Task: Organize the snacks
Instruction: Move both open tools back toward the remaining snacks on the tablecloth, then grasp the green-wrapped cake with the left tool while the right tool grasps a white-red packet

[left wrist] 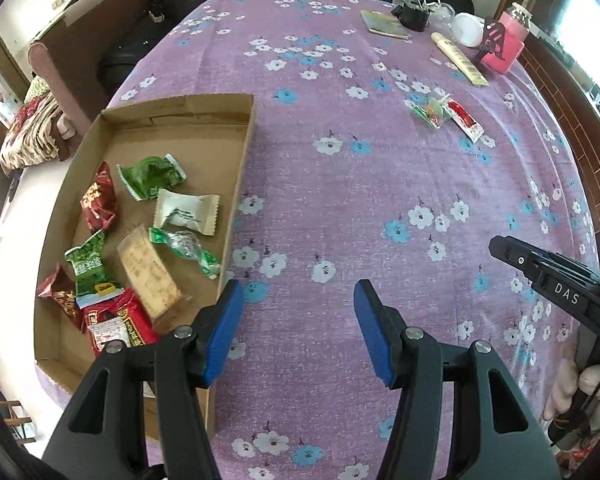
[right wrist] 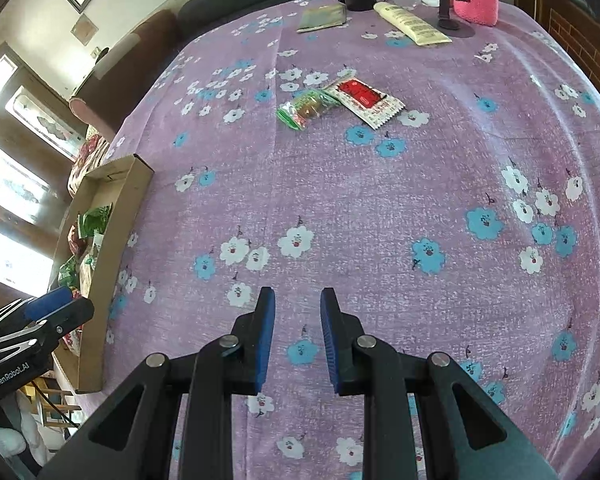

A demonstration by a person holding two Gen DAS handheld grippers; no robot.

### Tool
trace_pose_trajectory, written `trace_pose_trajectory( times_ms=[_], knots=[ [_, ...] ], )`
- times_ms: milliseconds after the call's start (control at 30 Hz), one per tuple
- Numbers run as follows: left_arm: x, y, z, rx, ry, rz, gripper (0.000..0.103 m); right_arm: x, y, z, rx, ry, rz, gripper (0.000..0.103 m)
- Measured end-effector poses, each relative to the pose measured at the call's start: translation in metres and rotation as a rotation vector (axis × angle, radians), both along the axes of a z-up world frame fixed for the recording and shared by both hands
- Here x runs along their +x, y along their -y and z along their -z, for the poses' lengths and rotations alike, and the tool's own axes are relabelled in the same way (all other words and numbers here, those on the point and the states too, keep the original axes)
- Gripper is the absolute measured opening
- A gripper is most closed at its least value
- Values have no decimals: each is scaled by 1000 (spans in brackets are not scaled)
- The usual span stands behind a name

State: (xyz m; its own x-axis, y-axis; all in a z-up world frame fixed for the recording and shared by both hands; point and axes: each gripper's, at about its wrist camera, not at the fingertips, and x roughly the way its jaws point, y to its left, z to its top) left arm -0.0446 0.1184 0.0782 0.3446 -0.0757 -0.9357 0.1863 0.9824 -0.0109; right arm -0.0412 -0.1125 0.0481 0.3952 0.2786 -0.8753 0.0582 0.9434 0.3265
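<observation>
While I look down over the table, its purple flowered cloth (left wrist: 340, 200) fills nearly everything I can see. Next in size, the cardboard tray (left wrist: 242, 168) sits at the table's left edge, and it's holding a heap of wrapped snacks: a white packet (left wrist: 186, 212), a crumpled green one (left wrist: 152, 176), a dark red one (left wrist: 98, 204), a tan bar (left wrist: 148, 272) and more red and green wrappers near the front. My left gripper (left wrist: 298, 332) hangs just beside the tray's right wall, released, jaws apart with only cloth between them. My right gripper (right wrist: 297, 340) hovers over bare cloth further right, jaws drawn nearly together, a narrow gap showing, and gripping nothing. Two snacks are still out on the cloth, well apart from the tray: a red-and-white sachet (right wrist: 364, 100) and a small green-wrapped sweet (right wrist: 306, 109), touching each other. Far edge of the table: a pink container (left wrist: 504, 46), a cream tube (right wrist: 410, 24), a flat booklet (right wrist: 322, 18).
</observation>
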Motion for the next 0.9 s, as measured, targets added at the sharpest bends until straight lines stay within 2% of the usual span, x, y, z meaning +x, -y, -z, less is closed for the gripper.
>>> trace_pose_trajectory(
  times_ms=[433, 533, 667, 800, 900],
  knots=[
    [4, 14, 9, -17, -30, 24, 59, 2, 18, 4, -5, -9, 19, 25],
    [9, 14, 8, -67, -38, 26, 59, 7, 22, 2, -21, 0, 8, 25],
    [22, 14, 2, -177, -32, 14, 59, 31, 36, -14, -71, 50, -13, 27],
    [42, 19, 2, -314, -70, -21, 60, 67, 52, -32, -147, 131, -24, 46],
    [56, 30, 4, -356, -70, -21, 60, 104, 60, -29, -178, 134, -61, 47]
  ],
)
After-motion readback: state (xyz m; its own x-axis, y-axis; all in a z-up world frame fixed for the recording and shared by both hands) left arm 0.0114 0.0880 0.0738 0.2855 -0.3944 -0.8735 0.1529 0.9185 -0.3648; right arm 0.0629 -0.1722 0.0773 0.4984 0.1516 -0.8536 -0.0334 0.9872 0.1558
